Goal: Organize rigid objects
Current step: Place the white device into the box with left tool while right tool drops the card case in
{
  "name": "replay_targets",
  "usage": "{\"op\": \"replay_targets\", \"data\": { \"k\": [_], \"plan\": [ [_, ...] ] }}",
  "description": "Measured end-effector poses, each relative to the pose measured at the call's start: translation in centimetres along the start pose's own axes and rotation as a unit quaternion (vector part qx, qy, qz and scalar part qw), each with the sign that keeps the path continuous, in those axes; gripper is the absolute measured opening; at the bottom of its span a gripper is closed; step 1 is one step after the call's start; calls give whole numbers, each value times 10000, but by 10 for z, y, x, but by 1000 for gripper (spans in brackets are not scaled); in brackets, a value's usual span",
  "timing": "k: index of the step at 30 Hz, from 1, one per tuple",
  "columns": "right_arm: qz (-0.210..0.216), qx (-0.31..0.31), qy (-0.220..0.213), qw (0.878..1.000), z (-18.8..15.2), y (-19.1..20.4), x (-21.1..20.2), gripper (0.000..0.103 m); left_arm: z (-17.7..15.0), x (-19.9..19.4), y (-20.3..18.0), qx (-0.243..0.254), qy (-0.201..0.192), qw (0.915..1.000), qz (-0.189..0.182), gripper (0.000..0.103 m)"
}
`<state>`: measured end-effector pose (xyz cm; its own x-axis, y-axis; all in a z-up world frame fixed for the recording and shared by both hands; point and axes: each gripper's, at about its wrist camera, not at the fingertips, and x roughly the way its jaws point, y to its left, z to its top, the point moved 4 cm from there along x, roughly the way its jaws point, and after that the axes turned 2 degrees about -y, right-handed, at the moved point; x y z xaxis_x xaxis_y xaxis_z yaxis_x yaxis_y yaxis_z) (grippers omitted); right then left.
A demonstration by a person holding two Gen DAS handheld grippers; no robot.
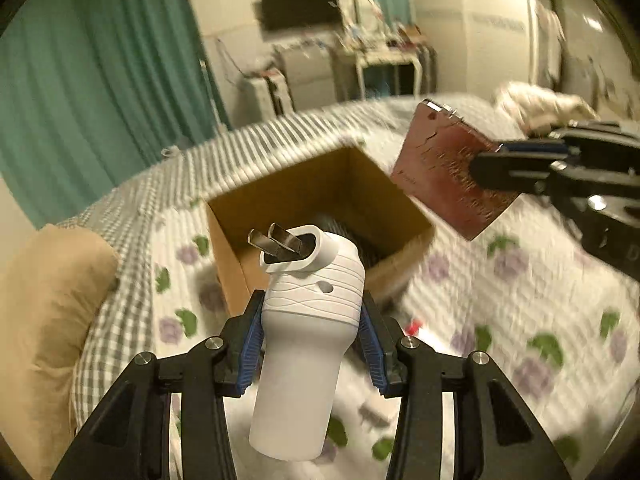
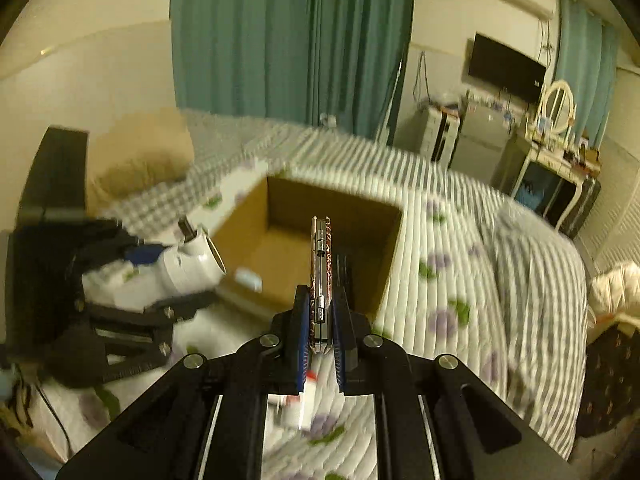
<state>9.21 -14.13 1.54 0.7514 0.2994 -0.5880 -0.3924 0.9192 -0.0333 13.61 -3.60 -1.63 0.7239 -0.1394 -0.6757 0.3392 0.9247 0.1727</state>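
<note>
From the left wrist, our left tongs (image 1: pixel 310 344) clench the white plug (image 1: pixel 308 320) just short of the box (image 1: pixel 320 216) on the bed (image 1: pixel 500 300), and from the right wrist, our right tongs (image 2: pixel 320 344) pinch the thin red case (image 2: pixel 321 264) edge-on before it, so we judge both need carrying over the opening, then releasing.

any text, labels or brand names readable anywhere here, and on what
None can be read.
Red case in the right gripper: worn gilt marks, too blurred to read.
White plug device in the left gripper: embossed wavy lines only, no lettering.
Cardboard box: no print visible.
</note>
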Motion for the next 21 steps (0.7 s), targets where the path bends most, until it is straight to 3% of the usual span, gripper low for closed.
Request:
{"op": "replay_targets", "data": {
  "k": [5,8,14,21],
  "plan": [
    [55,60,-159,9998,33,-3,19,10,27,15,19,-487,-212,9986,-64,45],
    [-28,67,-120,9999,45,-5,41,9,38,40,35,-713,-149,9973,55,45],
    [-19,228,142,9996,42,-15,88,9,35,96,55,-1071,172,9937,279,45],
    [53,297,444,9986,25,-20,123,9,19,135,57,-1064,470,9922,445,45]
  ]
}}
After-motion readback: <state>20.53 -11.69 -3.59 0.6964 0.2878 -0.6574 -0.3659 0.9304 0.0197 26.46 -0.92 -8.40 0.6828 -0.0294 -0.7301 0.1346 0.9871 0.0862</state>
